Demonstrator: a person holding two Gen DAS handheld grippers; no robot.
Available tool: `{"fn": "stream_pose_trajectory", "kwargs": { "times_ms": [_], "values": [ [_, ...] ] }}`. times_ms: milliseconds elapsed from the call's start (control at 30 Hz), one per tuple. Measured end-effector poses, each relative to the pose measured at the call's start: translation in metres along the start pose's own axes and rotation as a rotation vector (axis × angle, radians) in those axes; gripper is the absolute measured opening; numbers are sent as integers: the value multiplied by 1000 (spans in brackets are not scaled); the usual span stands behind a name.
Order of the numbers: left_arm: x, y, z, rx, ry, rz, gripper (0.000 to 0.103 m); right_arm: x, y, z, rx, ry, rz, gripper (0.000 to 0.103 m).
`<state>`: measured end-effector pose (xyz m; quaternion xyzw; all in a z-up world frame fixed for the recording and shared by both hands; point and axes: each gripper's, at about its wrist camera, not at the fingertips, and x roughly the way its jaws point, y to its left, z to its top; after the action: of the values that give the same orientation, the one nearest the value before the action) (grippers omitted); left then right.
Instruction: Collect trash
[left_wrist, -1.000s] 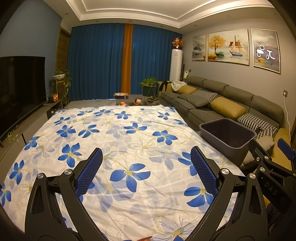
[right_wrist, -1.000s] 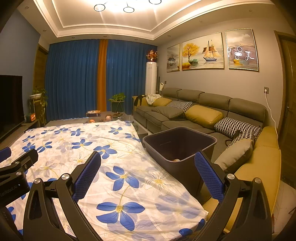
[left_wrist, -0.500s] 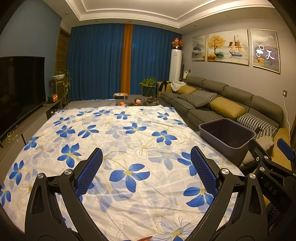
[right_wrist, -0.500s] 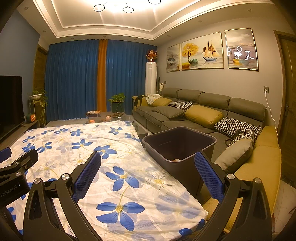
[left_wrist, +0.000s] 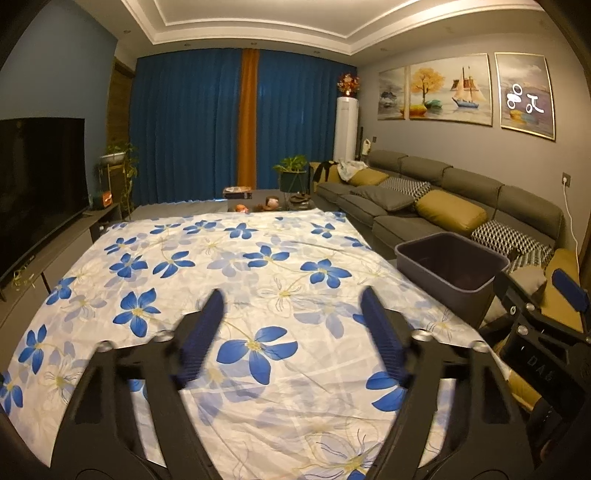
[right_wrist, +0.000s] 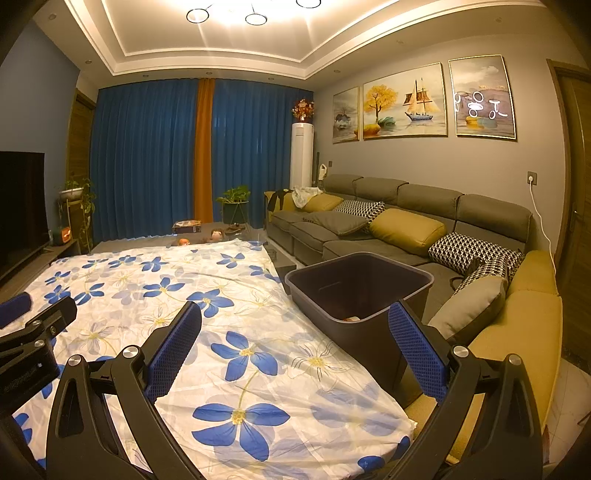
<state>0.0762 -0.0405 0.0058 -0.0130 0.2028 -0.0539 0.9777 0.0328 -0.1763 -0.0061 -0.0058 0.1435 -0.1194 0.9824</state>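
The left tool (left_wrist: 291, 332), black with two blue ribbed pads, hovers over the desk (left_wrist: 229, 280), which is draped in one white cloth printed with blue flowers; its jaws have just been closing, blurred in its own view, still parted with nothing between them. The right tool (right_wrist: 295, 354) stands wide open, also empty, over the desk's right edge. One dark grey rectangular plastic bin (right_wrist: 358, 291) stands just beside that edge, between the desk and the long grey sofa (right_wrist: 406, 236). Low inside the bin, a small pale and orange scrap of trash (right_wrist: 351, 318) shows at the near wall; what it is cannot be told. Three framed paintings (right_wrist: 404, 107) hang above the sofa, and two mustard cushions (right_wrist: 406, 230) lie on it
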Motion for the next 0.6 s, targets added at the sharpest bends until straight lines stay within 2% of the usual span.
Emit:
{"fn": "stream_pose_trajectory", "kwargs": {
  "times_ms": [433,600],
  "values": [
    [1,0,-1,11,1,-1,69,1,-1,2,8,0,1,97],
    [0,0,0,17,-7,12,79,2,-1,3,11,-1,1,97]
  ]
}}
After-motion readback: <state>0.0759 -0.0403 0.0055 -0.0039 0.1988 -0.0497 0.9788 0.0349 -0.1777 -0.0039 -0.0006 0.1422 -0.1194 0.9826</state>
